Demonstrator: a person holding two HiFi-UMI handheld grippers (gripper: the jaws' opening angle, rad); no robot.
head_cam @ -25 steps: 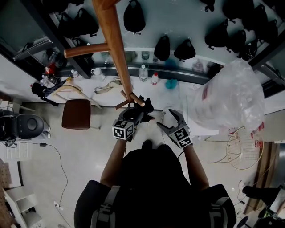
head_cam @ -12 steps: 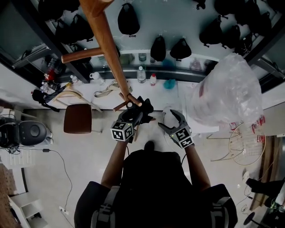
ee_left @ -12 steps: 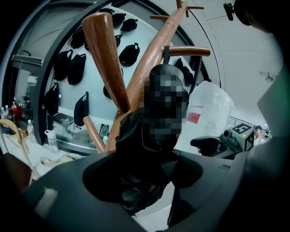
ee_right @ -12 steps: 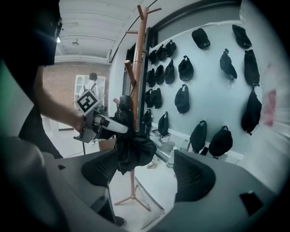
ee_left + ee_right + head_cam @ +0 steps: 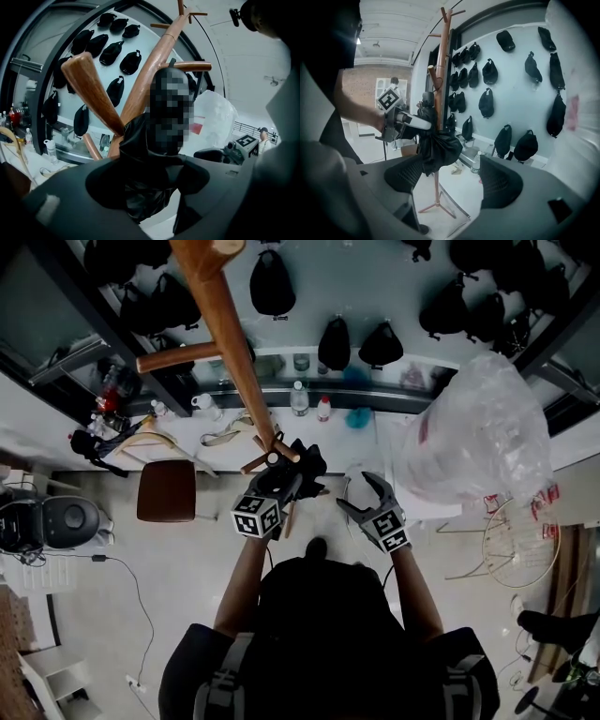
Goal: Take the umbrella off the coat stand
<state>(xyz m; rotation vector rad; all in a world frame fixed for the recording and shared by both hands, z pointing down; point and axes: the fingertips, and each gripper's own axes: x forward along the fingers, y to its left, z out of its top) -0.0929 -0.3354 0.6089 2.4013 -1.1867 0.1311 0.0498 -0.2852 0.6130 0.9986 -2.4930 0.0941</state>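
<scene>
The left tongs (image 5: 150, 180) are closed on the umbrella (image 5: 136, 145). Both jaws press into its bundled black fabric, and the folded cloth bulges out above and below them. In the right gripper view the same grip shows from the side, with the umbrella hanging as a dark bunch right against the pole of the coat stand (image 5: 440, 61). Whether any part of it is hooked on a peg cannot be made out.

The right tongs (image 5: 452, 178) stand wide apart with nothing between them. They sit just right of the left tongs and point toward the umbrella from a short way off. In the head view the two marker cubes (image 5: 256, 515) lie side by side in front of the person's chest, left one nearer the stand.

The wooden pole rises slantwise to the far left in the head view. A thick peg (image 5: 91, 91) branches off just above the gripped fabric, and short pegs sit by it.

Beyond the stand, a white table (image 5: 347, 442) runs along the far wall and carries bottles (image 5: 300, 397) and hangers (image 5: 141, 432). A brown stool (image 5: 167, 491) stands on the floor to the left. Black caps and bags (image 5: 487, 101) hang on the pale wall. A large clear plastic bag (image 5: 483, 432) bulks at the right, and a wire basket (image 5: 520, 545) sits near it.
</scene>
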